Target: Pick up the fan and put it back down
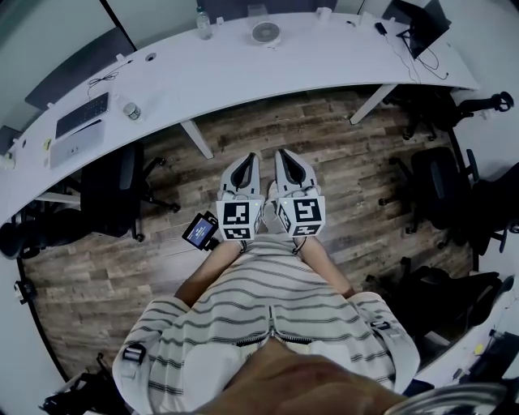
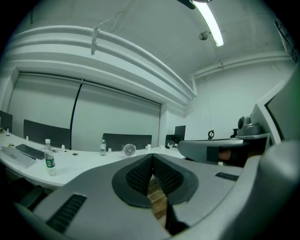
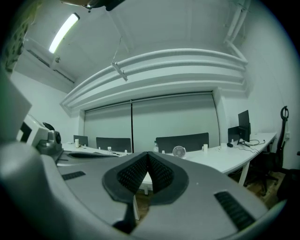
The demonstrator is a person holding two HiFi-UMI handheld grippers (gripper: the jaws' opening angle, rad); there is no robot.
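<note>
A small white fan [image 1: 265, 32] stands near the far edge of the long curved white desk [image 1: 243, 73]. It shows small in the left gripper view, fan [image 2: 129, 150], and in the right gripper view, fan [image 3: 178, 151]. My left gripper [image 1: 250, 159] and right gripper [image 1: 283, 156] are held side by side over the wooden floor, well short of the desk and pointing toward it. Both are shut with nothing between the pads, left gripper [image 2: 152, 157] and right gripper [image 3: 148, 155].
On the desk are a water bottle [image 1: 203, 23] left of the fan, a laptop [image 1: 79, 126] far left and a monitor [image 1: 422, 24] far right. Black office chairs [image 1: 117, 190] stand left and more chairs [image 1: 442, 182] right. Desk legs [image 1: 197, 139] rise ahead.
</note>
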